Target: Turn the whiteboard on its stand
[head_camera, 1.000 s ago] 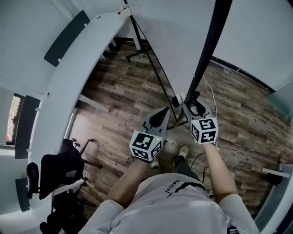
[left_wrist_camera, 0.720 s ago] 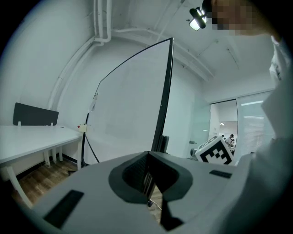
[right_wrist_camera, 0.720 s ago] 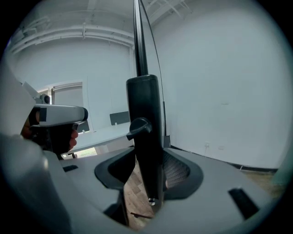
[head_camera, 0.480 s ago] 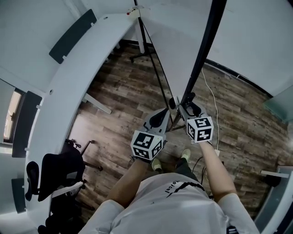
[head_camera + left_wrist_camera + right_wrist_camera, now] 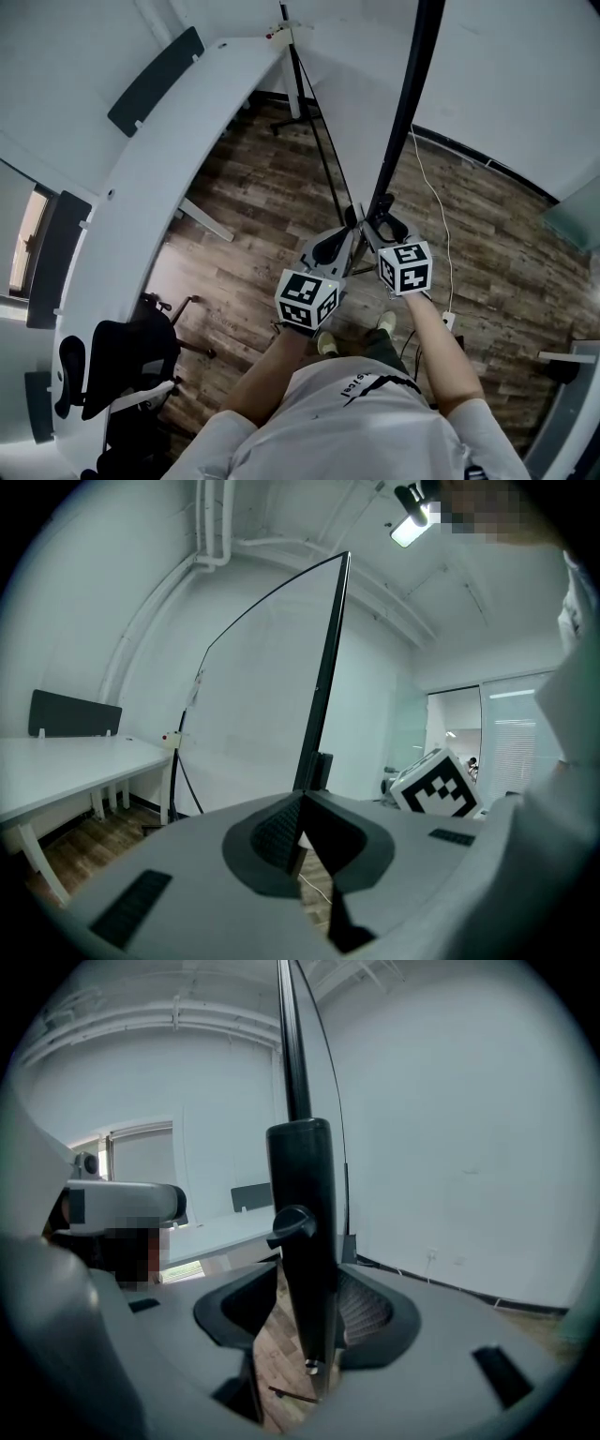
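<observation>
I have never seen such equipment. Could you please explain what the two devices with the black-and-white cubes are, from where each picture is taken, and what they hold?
A person holds two hand tools, each with two jaws; the patterned cubes are parts of them. One picture comes from a camera on the person's head, looking down. There the left gripper and the right gripper reach to the large white whiteboard with a black frame, seen from its edge. Around it are a brown wooden floor, a long white desk and a black office chair.

The other two pictures come from cameras on the grippers. The right gripper's jaws close on a black round tube with a small knob, apparently part of the stand. The left gripper's jaws are together at the frame's lower end; whether they pinch it is unclear.
</observation>
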The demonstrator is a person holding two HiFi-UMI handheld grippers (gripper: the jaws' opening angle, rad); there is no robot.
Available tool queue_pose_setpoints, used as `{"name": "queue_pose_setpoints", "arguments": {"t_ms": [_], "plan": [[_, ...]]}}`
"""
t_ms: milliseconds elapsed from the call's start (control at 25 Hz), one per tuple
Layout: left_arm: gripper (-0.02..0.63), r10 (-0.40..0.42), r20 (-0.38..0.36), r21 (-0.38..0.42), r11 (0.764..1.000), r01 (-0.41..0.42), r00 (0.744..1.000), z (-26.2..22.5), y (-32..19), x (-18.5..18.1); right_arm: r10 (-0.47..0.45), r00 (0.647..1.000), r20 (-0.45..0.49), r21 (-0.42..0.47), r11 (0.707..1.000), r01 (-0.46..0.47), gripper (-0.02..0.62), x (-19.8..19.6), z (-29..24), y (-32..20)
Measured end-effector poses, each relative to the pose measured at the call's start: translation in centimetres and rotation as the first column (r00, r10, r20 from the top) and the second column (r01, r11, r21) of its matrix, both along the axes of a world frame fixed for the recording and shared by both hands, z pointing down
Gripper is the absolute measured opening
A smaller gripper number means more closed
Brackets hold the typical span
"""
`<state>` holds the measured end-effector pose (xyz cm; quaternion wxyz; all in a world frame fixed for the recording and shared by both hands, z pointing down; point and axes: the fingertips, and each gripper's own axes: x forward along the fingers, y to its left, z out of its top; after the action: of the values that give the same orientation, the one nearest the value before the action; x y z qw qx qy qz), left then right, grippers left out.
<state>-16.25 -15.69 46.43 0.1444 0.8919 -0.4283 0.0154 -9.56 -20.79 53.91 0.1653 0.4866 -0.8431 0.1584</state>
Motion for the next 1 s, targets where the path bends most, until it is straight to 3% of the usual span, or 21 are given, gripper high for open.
{"name": "queue_pose_setpoints", "arguments": {"t_ms": [520, 840, 1000], "plan": [[0.012, 0.062, -0.014, -0.038, 0.997, -0.062, 0.998, 0.7, 2.9, -0.3, 0.063, 0.998, 0.012, 0.045, 0.997, -0.063, 0.193, -1.0, -2.5, 5.3], [0.012, 0.083, -0.021, -0.074, 0.994, -0.084, 0.996, 0.9, 4.9, 0.1, 0.059, 0.995, 0.077, 0.088, 0.994, -0.066, 0.051, -0.9, -5.5, 8.6], [0.012, 0.076, -0.025, -0.084, 0.993, -0.078, 0.997, 0.9, 5.4, 1.2, 0.026, 0.995, 0.1, 0.097, 0.995, -0.035, 0.028, -0.5, -6.4, 9.0]]}}
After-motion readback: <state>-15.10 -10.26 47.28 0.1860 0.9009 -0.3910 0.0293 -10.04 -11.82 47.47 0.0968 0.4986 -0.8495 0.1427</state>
